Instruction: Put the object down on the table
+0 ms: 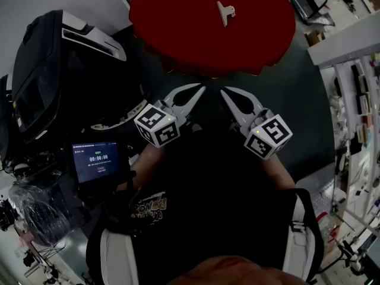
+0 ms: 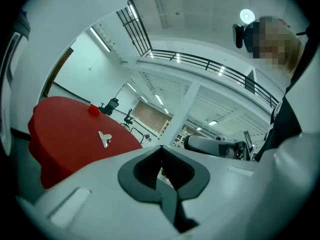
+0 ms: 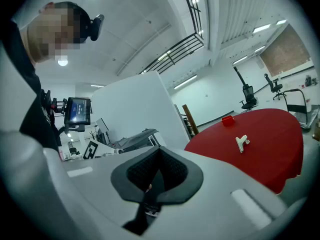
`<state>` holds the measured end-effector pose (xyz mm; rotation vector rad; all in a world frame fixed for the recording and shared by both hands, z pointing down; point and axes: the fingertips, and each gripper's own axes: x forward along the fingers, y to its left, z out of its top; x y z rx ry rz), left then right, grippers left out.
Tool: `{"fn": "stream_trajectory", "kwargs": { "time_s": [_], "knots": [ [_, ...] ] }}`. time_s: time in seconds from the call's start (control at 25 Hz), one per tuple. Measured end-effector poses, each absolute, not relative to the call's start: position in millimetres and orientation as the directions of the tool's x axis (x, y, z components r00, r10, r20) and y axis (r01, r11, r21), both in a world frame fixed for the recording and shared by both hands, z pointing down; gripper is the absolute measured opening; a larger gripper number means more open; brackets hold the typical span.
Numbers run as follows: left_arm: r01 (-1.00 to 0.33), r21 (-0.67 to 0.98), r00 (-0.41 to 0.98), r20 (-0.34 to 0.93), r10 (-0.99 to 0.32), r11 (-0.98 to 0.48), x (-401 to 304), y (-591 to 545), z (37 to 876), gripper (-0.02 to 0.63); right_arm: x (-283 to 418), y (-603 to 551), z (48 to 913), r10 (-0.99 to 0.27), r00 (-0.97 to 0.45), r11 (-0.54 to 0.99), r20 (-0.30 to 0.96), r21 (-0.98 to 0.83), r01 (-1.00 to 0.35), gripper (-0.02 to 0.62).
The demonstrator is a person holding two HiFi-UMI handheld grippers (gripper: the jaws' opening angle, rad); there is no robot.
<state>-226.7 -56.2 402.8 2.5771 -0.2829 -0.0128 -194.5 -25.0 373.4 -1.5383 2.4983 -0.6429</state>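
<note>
Hovering closed and empty short of the round red table, your left gripper and right gripper; small pale metal clip apparently already placed.

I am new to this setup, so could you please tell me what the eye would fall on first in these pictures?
The round red table fills the top of the head view, with a small pale clip lying alone near its middle. Just below its near edge, the left gripper and the right gripper point toward it, both shut and empty. A lit screen glows at the left.
</note>
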Motion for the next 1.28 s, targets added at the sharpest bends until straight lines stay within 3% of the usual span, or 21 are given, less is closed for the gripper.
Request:
{"fn": "stream_trajectory", "kwargs": {
  "time_s": [1.28],
  "knots": [
    [-0.18,0.542,0.979,0.018,-0.202,-0.821,-226,-49,399,0.011,-172,-9,366,-0.915,-0.4,0.33,0.055,-0.47,-0.819,0.005]
  ]
}}
